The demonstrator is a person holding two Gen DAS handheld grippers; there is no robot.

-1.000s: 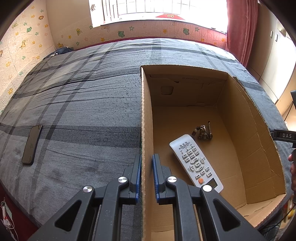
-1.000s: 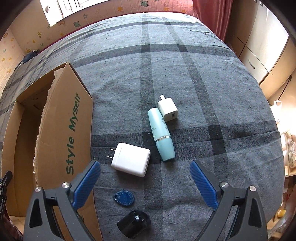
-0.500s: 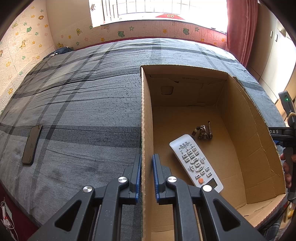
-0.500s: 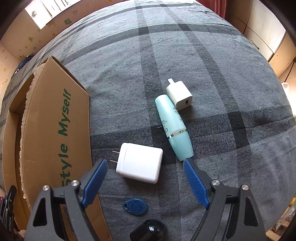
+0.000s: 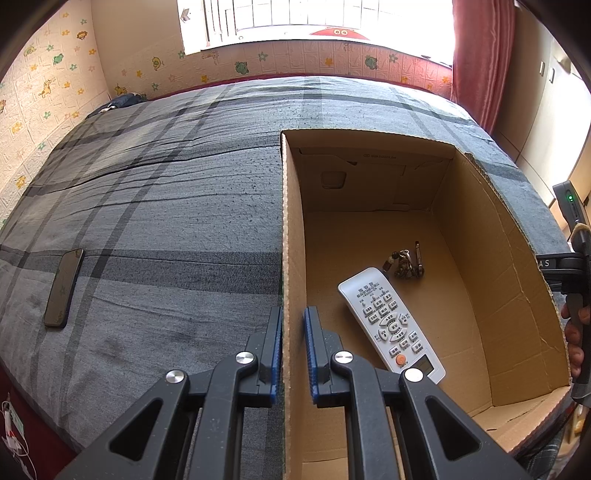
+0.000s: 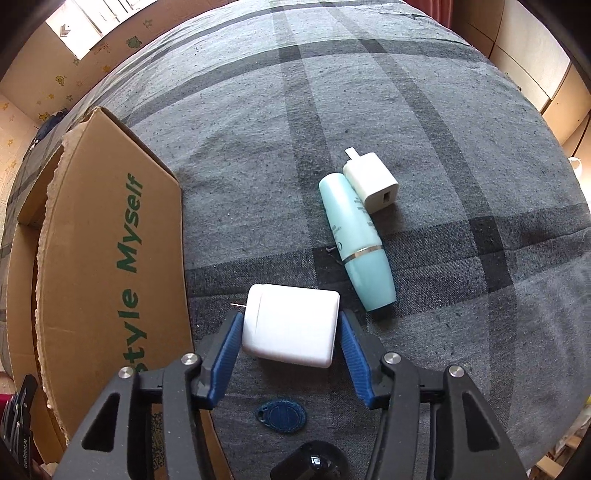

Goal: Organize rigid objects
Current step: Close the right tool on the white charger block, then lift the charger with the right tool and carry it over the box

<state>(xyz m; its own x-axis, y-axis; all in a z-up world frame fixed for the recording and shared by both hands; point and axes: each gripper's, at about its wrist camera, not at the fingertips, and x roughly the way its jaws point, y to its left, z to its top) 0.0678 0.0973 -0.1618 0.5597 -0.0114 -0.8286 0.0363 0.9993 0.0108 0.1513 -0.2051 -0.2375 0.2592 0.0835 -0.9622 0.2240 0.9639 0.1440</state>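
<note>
Right gripper (image 6: 291,328) clasps charger (image 6: 291,325); bottle (image 6: 356,247) beside

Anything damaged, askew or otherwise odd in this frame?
Only the cardboard box: its top edge is ragged where the flaps were torn off. The left gripper pinches its wall; the right gripper brackets the large white charger.

Daylight enters through the barred window (image 5: 314,18) at the far wall, which I read as blown out. The grey plaid bedspread (image 5: 166,221) is evenly lit and sharp. Soft shadow fills the brown cardboard box (image 5: 509,266). Both views bend strongly, with dark vignetted corners.
</note>
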